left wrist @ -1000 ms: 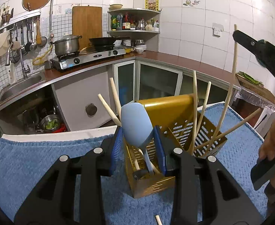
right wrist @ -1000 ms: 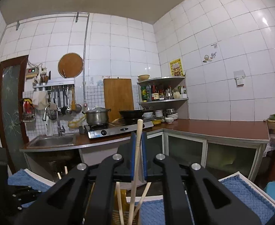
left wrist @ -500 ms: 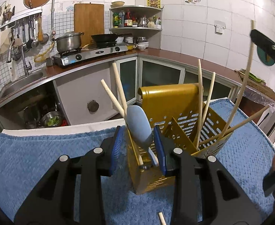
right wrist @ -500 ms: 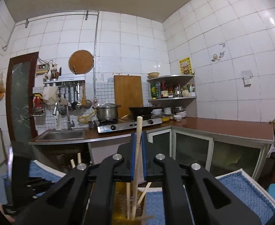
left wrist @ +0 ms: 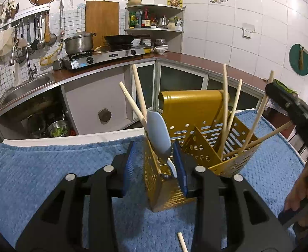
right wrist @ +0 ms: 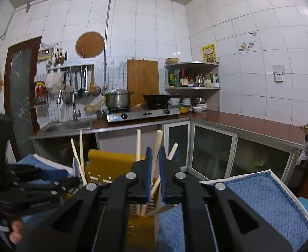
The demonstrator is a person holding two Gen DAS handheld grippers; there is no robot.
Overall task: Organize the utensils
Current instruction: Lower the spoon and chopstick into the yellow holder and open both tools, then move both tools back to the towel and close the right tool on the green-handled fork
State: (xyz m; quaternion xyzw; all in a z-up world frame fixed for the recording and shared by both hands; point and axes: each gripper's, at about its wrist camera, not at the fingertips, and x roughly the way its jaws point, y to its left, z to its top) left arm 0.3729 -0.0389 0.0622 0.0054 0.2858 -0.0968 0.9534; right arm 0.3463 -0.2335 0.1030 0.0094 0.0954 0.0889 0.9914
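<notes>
Left wrist view: left claw [left wrist: 154,163] seen spread wide, blue pads flanking pale blue plastic spoon [left wrist: 158,134], spoon apparently touched only by right pad; spoon stood in near compartment of yellow perforated metal caddy [left wrist: 187,113] on blue towel-covered desk [left wrist: 49,168]. Right claw [right wrist: 154,172] closed on wooden chopstick [right wrist: 156,147], lowered into caddy at 12 o'clock. Chopstick judged light, stiff, slippery; best pinched mid-shaft.

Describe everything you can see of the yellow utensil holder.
The yellow utensil holder looks like perforated metal or plastic, with a tall solid back and a divider between compartments. It stands on the blue towel. Chopsticks lean in one compartment; the pale spoon and two more sticks sit in the other.
</notes>
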